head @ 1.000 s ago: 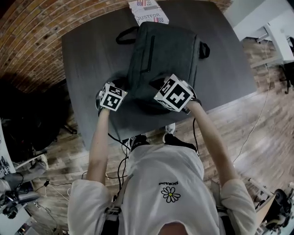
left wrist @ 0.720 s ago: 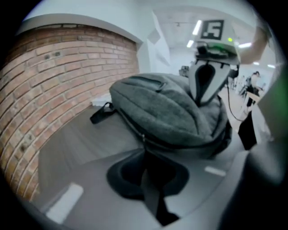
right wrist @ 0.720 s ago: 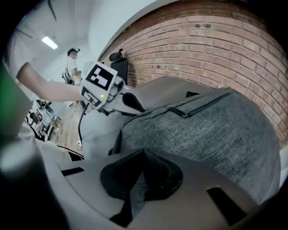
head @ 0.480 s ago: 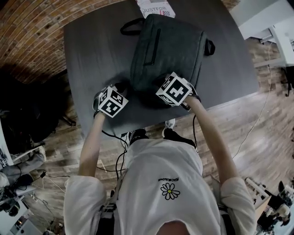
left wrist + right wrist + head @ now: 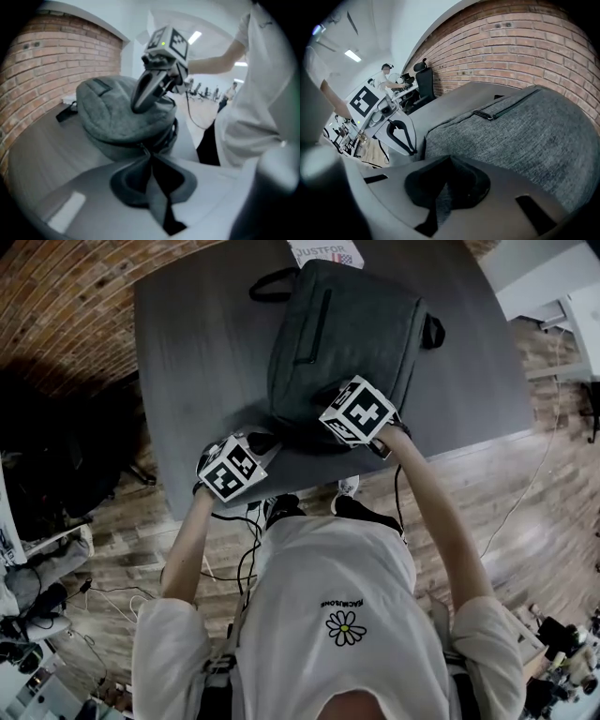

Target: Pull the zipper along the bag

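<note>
Grey bag [image 5: 347,343] lies beyond the left gripper [image 5: 149,158], whose barely parting jaws pinch its near zipper pull [image 5: 143,150]; the closed right gripper [image 5: 450,161] presses the bag's top.

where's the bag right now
In the head view the grey bag lies at the far middle of the dark table, just this side of a printed card, with the right tool on its near edge.

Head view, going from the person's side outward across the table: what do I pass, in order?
Nearest, the left gripper, its jaws just easing open with the zipper pull at their tips → right gripper → bag → printed card at the far edge.
</note>
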Demonstrator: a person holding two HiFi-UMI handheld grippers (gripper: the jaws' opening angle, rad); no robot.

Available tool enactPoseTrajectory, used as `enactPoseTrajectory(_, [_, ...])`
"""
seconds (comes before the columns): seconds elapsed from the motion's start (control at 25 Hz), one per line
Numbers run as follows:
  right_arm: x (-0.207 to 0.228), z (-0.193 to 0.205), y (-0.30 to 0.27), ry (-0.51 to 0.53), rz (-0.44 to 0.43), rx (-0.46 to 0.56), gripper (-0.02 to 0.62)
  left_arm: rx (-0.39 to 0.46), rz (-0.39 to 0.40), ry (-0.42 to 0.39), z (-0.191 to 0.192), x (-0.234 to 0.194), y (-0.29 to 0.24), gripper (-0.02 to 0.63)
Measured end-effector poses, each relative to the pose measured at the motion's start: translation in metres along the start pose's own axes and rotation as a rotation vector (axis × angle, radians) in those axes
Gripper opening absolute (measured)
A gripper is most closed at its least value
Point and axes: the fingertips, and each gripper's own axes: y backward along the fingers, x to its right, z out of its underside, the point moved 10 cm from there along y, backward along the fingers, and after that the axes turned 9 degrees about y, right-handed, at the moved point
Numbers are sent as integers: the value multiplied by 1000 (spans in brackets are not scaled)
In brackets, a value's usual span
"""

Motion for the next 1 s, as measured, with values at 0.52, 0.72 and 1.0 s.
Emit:
enactPoseTrajectory(0.52, [-7,-11,-16,-24,-83,21,0,110,356,-48,-63,125,-88,-5])
enactPoseTrajectory(0.72, [-10,-14,-15,-10,-126,45,0,111,286,-37,-80,164,-115,-3])
enactPoseTrajectory(1.0, [-12,-12,-15,33,-114,47,0,189,-129,173,-41,103,-70,0])
